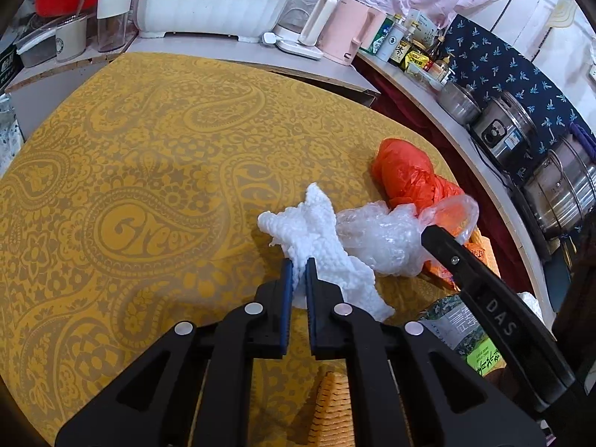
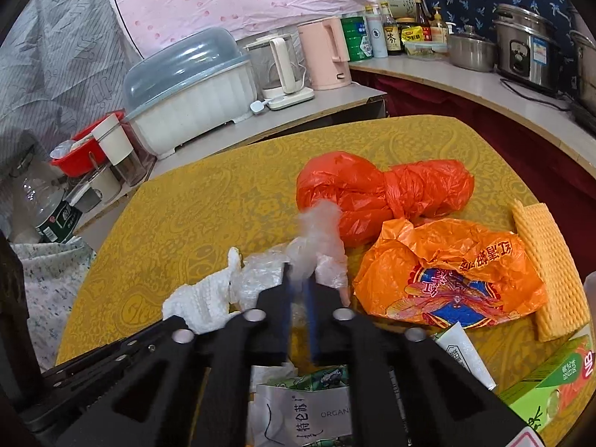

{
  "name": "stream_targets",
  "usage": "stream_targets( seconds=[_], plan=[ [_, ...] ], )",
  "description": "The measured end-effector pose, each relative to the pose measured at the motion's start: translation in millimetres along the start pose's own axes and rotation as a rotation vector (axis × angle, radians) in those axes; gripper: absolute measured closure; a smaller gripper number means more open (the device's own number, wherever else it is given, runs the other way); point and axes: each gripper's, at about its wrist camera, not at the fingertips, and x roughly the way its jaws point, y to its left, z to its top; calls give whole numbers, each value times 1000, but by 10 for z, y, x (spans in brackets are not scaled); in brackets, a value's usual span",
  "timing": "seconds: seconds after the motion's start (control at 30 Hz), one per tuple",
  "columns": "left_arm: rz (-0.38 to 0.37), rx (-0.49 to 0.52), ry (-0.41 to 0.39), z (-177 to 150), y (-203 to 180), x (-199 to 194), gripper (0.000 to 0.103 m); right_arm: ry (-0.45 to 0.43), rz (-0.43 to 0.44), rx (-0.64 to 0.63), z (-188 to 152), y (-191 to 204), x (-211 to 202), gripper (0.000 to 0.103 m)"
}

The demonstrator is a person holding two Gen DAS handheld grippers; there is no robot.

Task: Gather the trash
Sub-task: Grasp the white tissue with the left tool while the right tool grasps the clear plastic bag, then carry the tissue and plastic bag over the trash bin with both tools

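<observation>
Left wrist view: left gripper (image 1: 299,264) clamped on white foam (image 1: 320,231), its pads pinching a fold so it could lift. Right gripper (image 2: 298,279) was pinched on clear film (image 2: 316,238) just ahead. Red bag (image 2: 380,193) beyond, orange bag (image 2: 447,272) right; tablecloth (image 1: 130,171) bare to left.

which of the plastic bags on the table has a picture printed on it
The flattened orange bag, lying beside the yellow foam sleeve: it carries a dragonfly picture with red lettering. The knotted red-orange bag behind it is plain, and the clear bag is unprinted.
</observation>
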Motion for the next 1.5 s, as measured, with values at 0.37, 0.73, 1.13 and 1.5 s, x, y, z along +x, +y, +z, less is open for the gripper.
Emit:
stream_targets(
  seconds=[0.37, 0.73, 1.13, 1.5],
  plan=[
    [-15, 39, -90, 81, -277, -490, 97, -157, -15, 6, 255, -159, -726, 100],
    [-55, 114, -198, 157, -823, -1063, 97, -320, -74, 76, 451, -666, -1662, 100],
    [-164, 280, -185, -231, -1976, -1224, 97, -399, -187, 202, 165, -1569, -2463, 100],
    [-256, 446, -102, -773, -2962, -1044, 97, -434, -290, 323, -211, -2379, -2959, 100]
  ],
)
